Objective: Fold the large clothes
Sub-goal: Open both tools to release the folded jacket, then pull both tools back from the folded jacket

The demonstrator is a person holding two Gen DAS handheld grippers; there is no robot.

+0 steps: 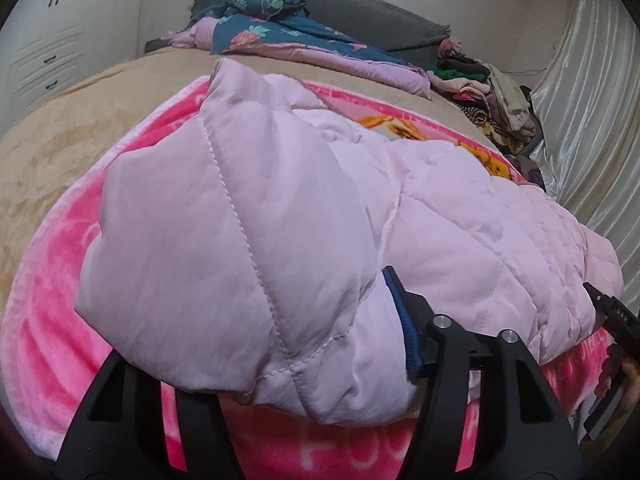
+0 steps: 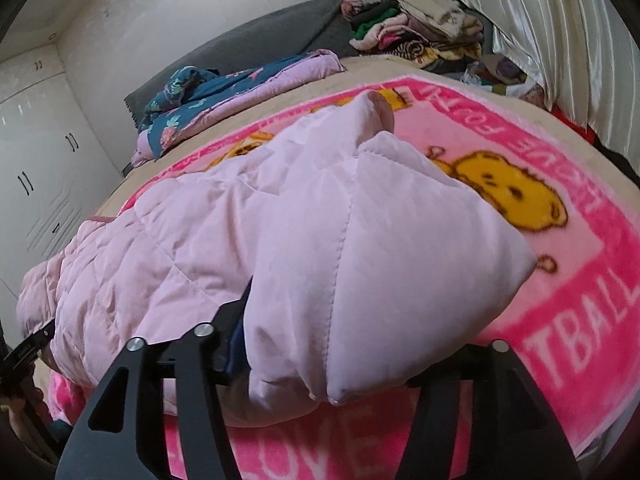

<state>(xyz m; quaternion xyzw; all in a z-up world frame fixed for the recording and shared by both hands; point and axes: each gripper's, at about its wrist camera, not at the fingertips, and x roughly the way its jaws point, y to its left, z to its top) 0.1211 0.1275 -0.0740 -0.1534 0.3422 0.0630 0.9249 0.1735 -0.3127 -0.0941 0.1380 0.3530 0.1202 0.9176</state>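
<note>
**Both grippers low, each closed on a fold of the jacket**

Your left gripper [image 1: 320, 376] sits low near the blanket's near edge, fingers pointing across the bed. Its right finger [image 1: 404, 320] shows a blue pad pressed against the jacket [image 1: 248, 216]; the left finger is buried under the fabric, which is bunched between the jaws. Your right gripper [image 2: 340, 360] is held the same way, tilted a little, its left finger [image 2: 236, 332] pressed into the padding, the other hidden beneath the fold. In the left view, your right gripper's black body and some of your hand [image 1: 628, 380] show at the right edge.
</note>
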